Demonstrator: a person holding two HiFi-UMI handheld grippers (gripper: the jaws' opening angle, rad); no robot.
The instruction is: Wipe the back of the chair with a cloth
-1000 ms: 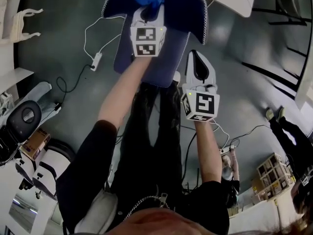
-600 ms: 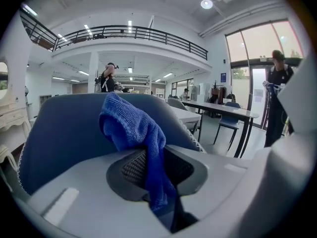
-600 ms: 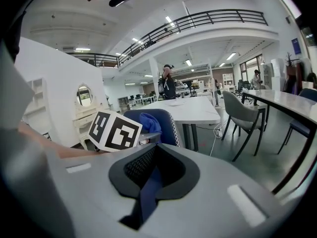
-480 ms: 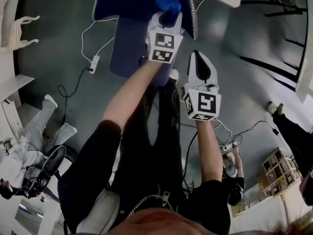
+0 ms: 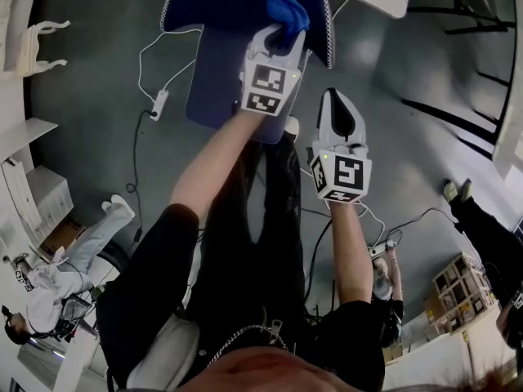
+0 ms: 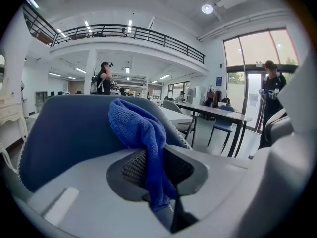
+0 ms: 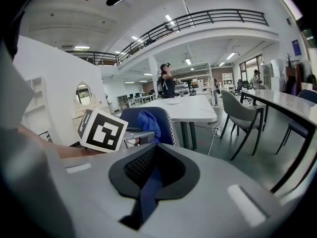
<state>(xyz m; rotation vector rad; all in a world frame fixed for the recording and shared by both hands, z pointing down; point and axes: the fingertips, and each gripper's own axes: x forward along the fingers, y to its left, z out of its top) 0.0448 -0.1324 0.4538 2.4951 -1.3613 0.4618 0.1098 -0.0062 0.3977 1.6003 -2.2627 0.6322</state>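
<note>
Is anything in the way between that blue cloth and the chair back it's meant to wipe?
Nothing visible. The left gripper holds the blue fleecy cloth right at the dark blue chair back, with nothing between them.

Your head view is dim and bluish. Both gripper views bulge fisheye with black rims; ceiling lights [image 6: 206,9] and tall windows [image 6: 257,48] glare white, and the nearest surfaces blur
</note>
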